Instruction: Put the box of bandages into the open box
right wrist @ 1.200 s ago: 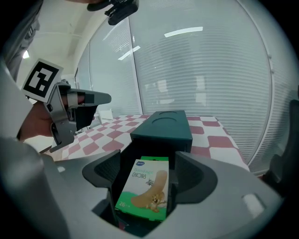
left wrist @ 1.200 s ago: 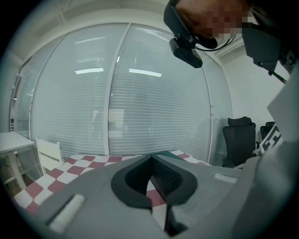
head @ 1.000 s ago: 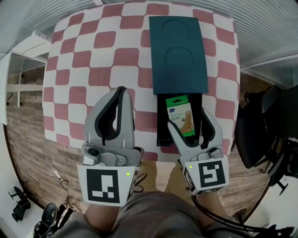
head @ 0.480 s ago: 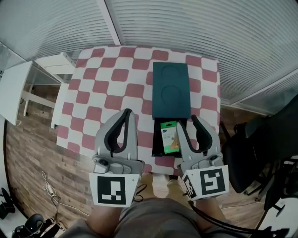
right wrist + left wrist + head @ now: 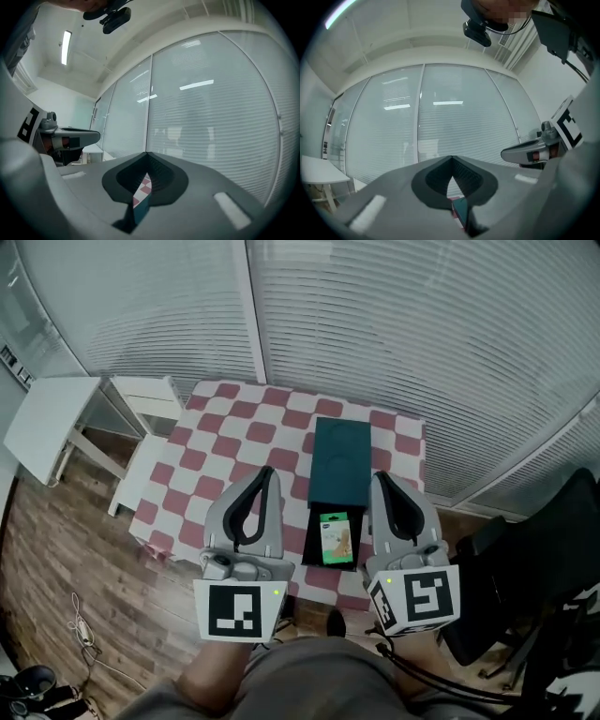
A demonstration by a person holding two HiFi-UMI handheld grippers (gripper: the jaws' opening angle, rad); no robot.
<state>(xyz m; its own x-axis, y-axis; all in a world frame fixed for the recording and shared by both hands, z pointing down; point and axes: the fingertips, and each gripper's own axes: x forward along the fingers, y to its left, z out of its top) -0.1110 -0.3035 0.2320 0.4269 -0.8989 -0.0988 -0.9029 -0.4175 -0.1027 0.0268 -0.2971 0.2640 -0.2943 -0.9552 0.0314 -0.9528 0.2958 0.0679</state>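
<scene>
Bandage box (image 5: 335, 534) lies inside the open box (image 5: 313, 540) on the checked counter (image 5: 234, 432). Left gripper (image 5: 265, 474) and right gripper (image 5: 379, 480) hover above, jaws closed and empty, presumably because placement is complete.

The box of bandages (image 5: 335, 538), green at its far end and pale with a small printed picture nearer, is lying flat and face up inside the open box (image 5: 310, 542). This dark tray is sitting lengthwise at the near edge of the checkered table (image 5: 234, 427), with its teal lid (image 5: 340, 463) lying flat against the far end.
</scene>
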